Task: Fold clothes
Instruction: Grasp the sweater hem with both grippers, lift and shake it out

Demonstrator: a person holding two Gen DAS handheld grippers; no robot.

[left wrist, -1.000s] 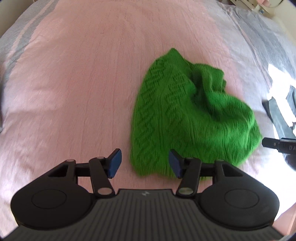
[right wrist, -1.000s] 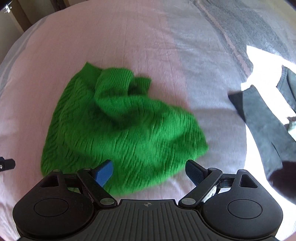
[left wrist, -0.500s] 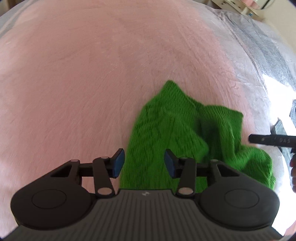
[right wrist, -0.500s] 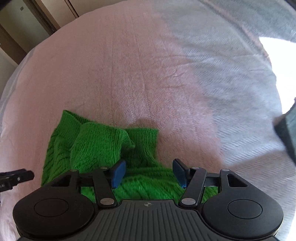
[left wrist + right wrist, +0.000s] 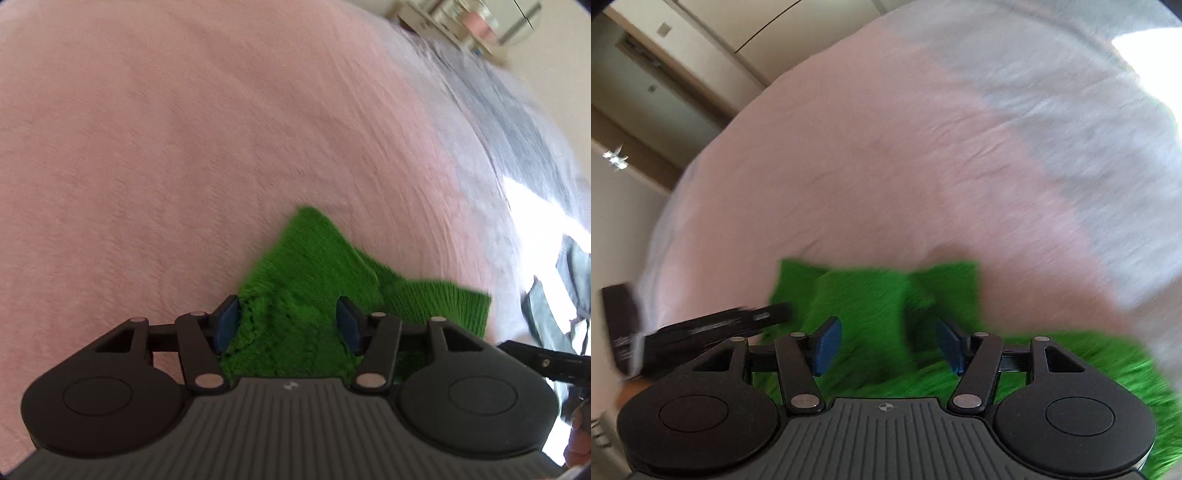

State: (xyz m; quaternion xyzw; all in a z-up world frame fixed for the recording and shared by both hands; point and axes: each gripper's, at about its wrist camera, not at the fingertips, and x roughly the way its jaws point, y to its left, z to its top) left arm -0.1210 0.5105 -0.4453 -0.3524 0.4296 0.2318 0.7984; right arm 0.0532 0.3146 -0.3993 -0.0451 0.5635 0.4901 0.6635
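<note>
A crumpled green knit sweater [image 5: 310, 280] lies on the pink bedspread [image 5: 184, 147]. My left gripper [image 5: 288, 326] is open, its blue pads on either side of the sweater's upper part, right above the fabric. My right gripper [image 5: 888, 345] is open too, hovering low over the sweater [image 5: 871, 295] near a folded sleeve. The left gripper's black body [image 5: 701, 328] shows at the left of the right wrist view. The right gripper's black body [image 5: 543, 360] shows at the right edge of the left wrist view. The views are blurred.
The bedspread turns grey-white [image 5: 1089, 122] toward the right. Dark grey clothes [image 5: 546, 314] lie at the right in a sunlit patch. A wall and door frame [image 5: 665, 74] stand beyond the bed's far edge. Shelves [image 5: 461, 22] sit past the far right corner.
Both grippers have moved forward and down onto the sweater, and their jaws have narrowed but stay open. The sweater now sits low in both views, largely under the grippers.
</note>
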